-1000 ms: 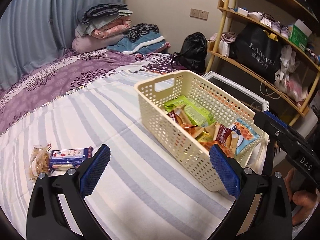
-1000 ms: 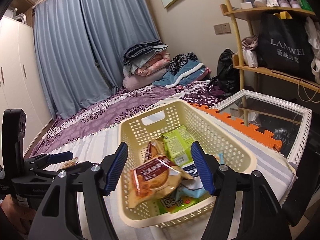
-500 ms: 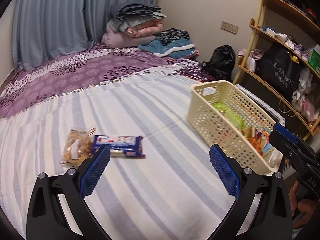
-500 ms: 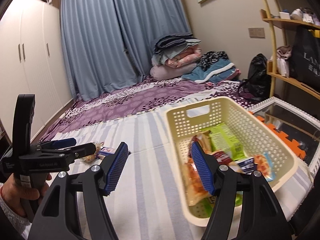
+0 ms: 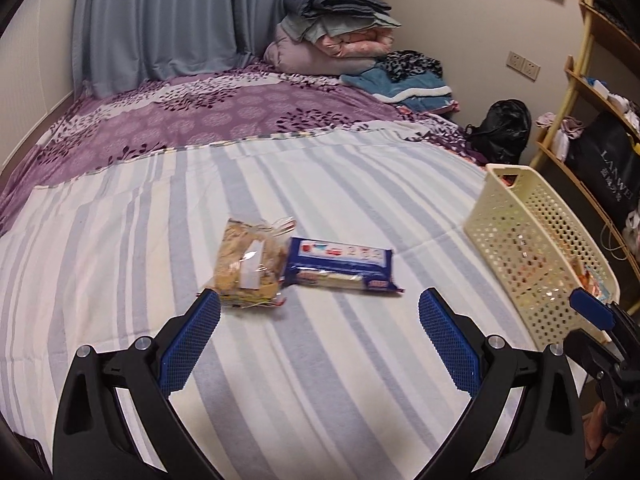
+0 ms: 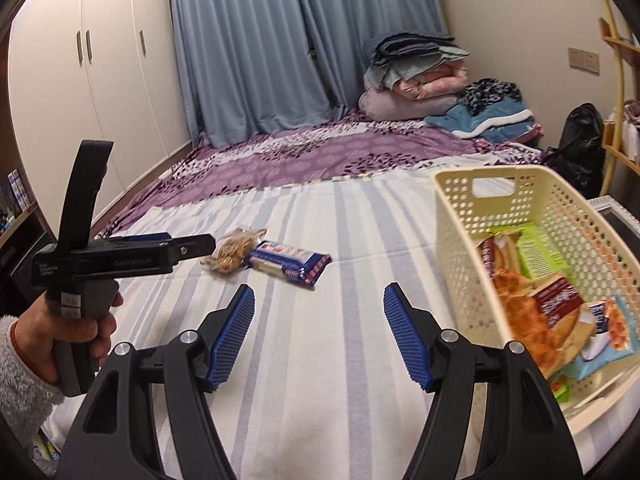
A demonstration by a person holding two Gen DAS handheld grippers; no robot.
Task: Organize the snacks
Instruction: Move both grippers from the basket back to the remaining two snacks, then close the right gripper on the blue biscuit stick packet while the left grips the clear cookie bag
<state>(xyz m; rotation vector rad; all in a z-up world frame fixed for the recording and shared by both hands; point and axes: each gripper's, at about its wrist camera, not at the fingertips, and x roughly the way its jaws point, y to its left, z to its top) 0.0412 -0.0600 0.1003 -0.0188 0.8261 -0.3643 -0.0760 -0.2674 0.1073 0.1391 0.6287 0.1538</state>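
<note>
A clear bag of brown snacks (image 5: 250,264) and a blue biscuit pack (image 5: 340,266) lie side by side on the striped sheet (image 5: 320,380). My left gripper (image 5: 320,336) is open and empty, just short of them. They also show in the right wrist view, the bag (image 6: 234,249) and the pack (image 6: 290,265). A cream perforated basket (image 6: 460,240) holds several snack packs (image 6: 536,300); it also shows in the left wrist view (image 5: 532,248). My right gripper (image 6: 319,330) is open and empty, left of the basket. The left gripper's body (image 6: 120,260) shows at the left of the right wrist view.
Purple patterned bedding (image 5: 240,116) and folded quilts (image 5: 336,36) lie behind the sheet. A black backpack (image 5: 502,130) and wooden shelves (image 5: 592,120) stand at the right. White wardrobes (image 6: 100,80) stand at the left, blue curtains (image 6: 280,40) at the back.
Both grippers have swung left, away from the basket. The two loose snacks have come to the middle of the left wrist view. The basket has slid to the right edge in both views.
</note>
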